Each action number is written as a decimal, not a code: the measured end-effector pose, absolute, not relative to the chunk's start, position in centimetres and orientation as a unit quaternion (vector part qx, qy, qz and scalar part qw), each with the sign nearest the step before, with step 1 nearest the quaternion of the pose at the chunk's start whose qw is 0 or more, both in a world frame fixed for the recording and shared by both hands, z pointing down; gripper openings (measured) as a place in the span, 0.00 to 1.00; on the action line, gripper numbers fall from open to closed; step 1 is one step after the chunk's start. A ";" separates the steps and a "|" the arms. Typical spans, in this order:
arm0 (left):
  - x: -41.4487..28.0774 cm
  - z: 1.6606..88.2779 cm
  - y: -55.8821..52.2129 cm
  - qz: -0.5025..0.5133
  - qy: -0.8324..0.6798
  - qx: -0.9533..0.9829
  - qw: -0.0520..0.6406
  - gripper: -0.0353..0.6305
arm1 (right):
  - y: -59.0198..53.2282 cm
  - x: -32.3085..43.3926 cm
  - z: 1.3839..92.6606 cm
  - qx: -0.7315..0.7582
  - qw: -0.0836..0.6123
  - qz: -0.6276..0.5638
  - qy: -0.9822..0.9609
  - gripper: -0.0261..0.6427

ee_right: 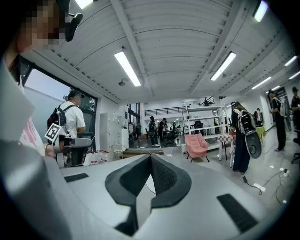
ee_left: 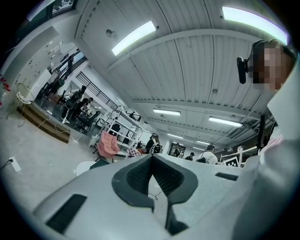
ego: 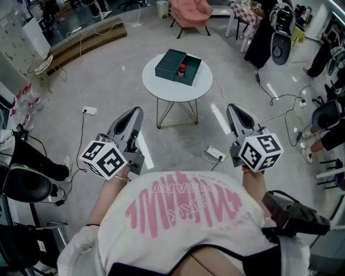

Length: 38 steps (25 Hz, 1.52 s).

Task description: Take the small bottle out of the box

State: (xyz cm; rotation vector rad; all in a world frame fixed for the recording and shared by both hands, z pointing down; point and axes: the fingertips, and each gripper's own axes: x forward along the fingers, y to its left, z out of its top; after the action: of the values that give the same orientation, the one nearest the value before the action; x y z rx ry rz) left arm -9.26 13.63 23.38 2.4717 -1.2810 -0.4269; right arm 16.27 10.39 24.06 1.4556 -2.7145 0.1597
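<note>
A dark green box (ego: 173, 64) lies open on a round white table (ego: 161, 85) ahead of me. The small bottle (ego: 182, 69), dark with a red cap, stands in the box's right compartment. My left gripper (ego: 136, 111) and my right gripper (ego: 232, 108) hover over the floor close to my body, well short of the table. Both point toward the table. Both are shut with nothing between the jaws. In the left gripper view the left gripper (ee_left: 152, 157) has its tips together, with the table (ee_left: 83, 167) low at the left. The right gripper (ee_right: 151, 157) looks the same in its own view.
A power strip (ego: 216, 154) and cables lie on the floor between me and the table. A pink armchair (ego: 190, 12) stands beyond the table. People and office chairs stand at the right edge (ego: 331, 116) and at the left (ego: 27, 183).
</note>
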 end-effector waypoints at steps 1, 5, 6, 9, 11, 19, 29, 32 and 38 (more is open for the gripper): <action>-8.9 23.4 13.2 -0.149 -0.447 0.867 0.162 0.06 | 10.0 16.4 24.2 0.470 0.028 0.053 -0.881 0.05; -7.9 23.3 12.4 -0.148 -0.442 0.871 0.156 0.06 | 9.0 16.8 24.3 0.465 0.022 0.053 -0.883 0.05; -7.8 23.3 12.3 -0.149 -0.444 0.870 0.155 0.06 | 8.9 16.9 24.3 0.464 0.021 0.052 -0.884 0.05; -7.5 23.2 11.8 -0.155 -0.446 0.867 0.158 0.06 | 8.7 17.3 24.6 0.464 0.021 0.057 -0.884 0.05; -7.0 23.3 11.5 -0.159 -0.442 0.868 0.162 0.06 | 8.7 17.5 25.2 0.463 0.021 0.064 -0.884 0.05; -5.9 24.7 11.0 -0.166 -0.433 0.869 0.174 0.06 | 9.1 18.7 26.5 0.472 0.026 0.069 -0.878 0.05; -5.7 28.8 9.7 -0.142 -0.440 0.861 0.213 0.06 | 7.8 18.7 31.2 0.470 0.046 0.126 -0.873 0.05; -5.3 29.7 8.7 -0.134 -0.440 0.858 0.227 0.06 | 6.8 18.8 32.1 0.470 0.045 0.144 -0.870 0.05; -4.9 30.5 6.9 -0.119 -0.436 0.861 0.231 0.06 | 5.3 18.1 33.3 0.463 0.042 0.160 -0.871 0.05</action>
State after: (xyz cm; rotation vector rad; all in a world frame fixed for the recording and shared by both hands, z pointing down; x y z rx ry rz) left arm -4.87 6.90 30.52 2.3682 -1.1988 -0.3284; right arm 18.11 5.30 33.30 1.4158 -2.6661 0.4895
